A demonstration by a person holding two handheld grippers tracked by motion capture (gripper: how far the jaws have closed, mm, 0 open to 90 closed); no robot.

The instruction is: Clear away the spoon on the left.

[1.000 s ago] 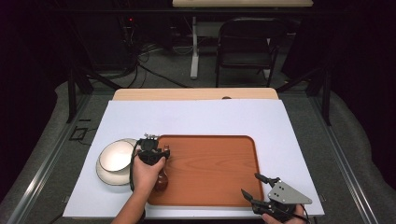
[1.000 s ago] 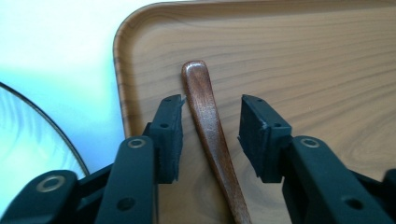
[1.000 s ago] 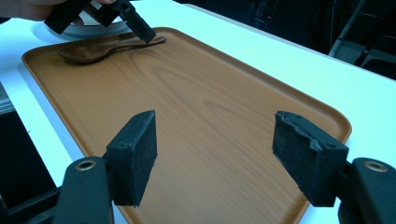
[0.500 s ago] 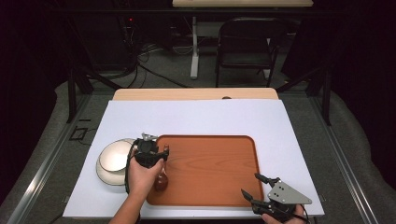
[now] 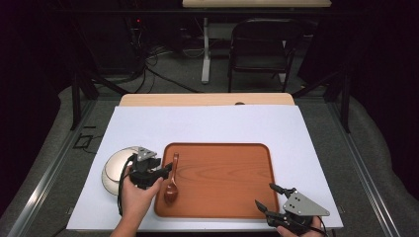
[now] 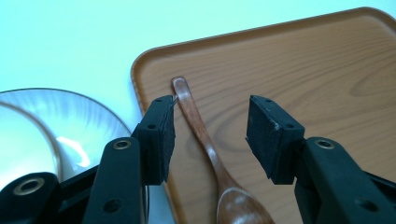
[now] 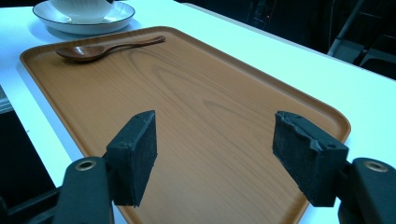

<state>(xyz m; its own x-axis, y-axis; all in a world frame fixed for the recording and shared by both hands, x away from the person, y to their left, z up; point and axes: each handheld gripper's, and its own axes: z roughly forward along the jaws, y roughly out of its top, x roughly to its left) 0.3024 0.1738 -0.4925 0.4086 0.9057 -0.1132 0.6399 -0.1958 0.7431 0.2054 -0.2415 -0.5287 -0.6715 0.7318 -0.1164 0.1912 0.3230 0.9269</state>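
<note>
Evidently the spoon is already delivered: it lies flat on the wooden tray, along the tray's left edge, bowl toward the person and handle pointing away. In the left gripper view the spoon rests on the wood between the two black pads, and neither pad presses on it, though the left-hand pad stands just beside the handle. The left tool has just been opening its jaws, and they now stand wide apart above the spoon with nothing gripped. The person's left hand carries it at the tray's left rim, just beside the white bowl that sits on its saucer on the white tabletop.

The right tool rests near the tray's near right corner, jaws likewise spread and empty; its own view looks across the bare wood of the tray toward the spoon and the bowl's saucer beyond.

My reading is that placing the spoon is done and the release complete. What seems left is the bowl, which stands off the tray on the tabletop, and the left tool is the nearer one to it.
</note>
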